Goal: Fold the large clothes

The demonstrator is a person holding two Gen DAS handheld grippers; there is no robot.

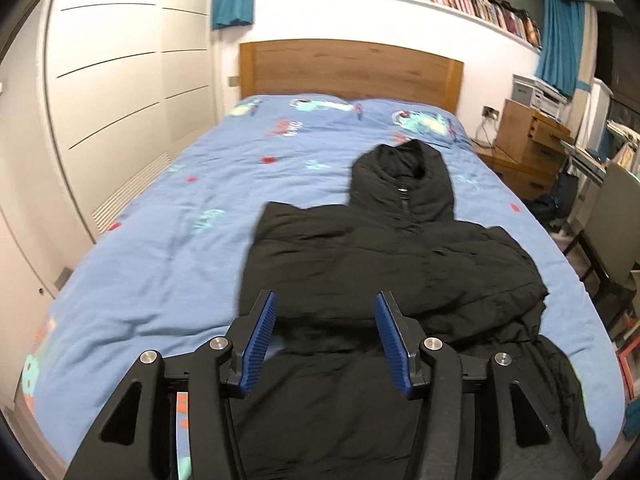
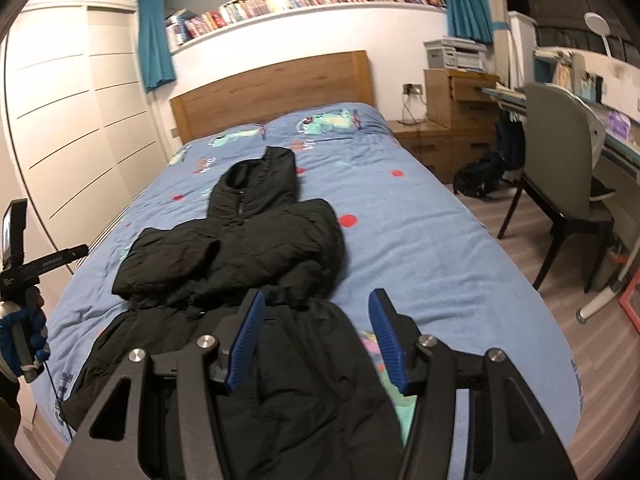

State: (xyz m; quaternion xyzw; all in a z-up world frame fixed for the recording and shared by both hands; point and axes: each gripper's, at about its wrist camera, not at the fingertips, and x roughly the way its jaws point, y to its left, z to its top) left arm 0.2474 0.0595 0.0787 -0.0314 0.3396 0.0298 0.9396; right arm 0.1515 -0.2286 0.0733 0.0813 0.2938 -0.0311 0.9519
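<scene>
A black padded hooded jacket (image 1: 360,248) lies front up on the blue bedspread (image 1: 152,240), its hood (image 1: 400,176) towards the headboard. Both sleeves are folded in across the chest. My left gripper (image 1: 325,296) hovers open above the jacket's lower body, and nothing is pinched between its blue pads (image 1: 260,344). In the right wrist view the jacket (image 2: 248,248) lies ahead and to the left on the bedspread (image 2: 432,248). My right gripper (image 2: 317,294) stands open over the jacket's lower right hem and holds nothing.
A white wardrobe (image 1: 112,80) runs along the bed's left side. The wooden headboard (image 1: 352,68) is at the far end. To the right are a nightstand (image 2: 424,136), a dark backpack (image 2: 480,176) on the floor, a chair (image 2: 568,184) and a desk (image 2: 616,136).
</scene>
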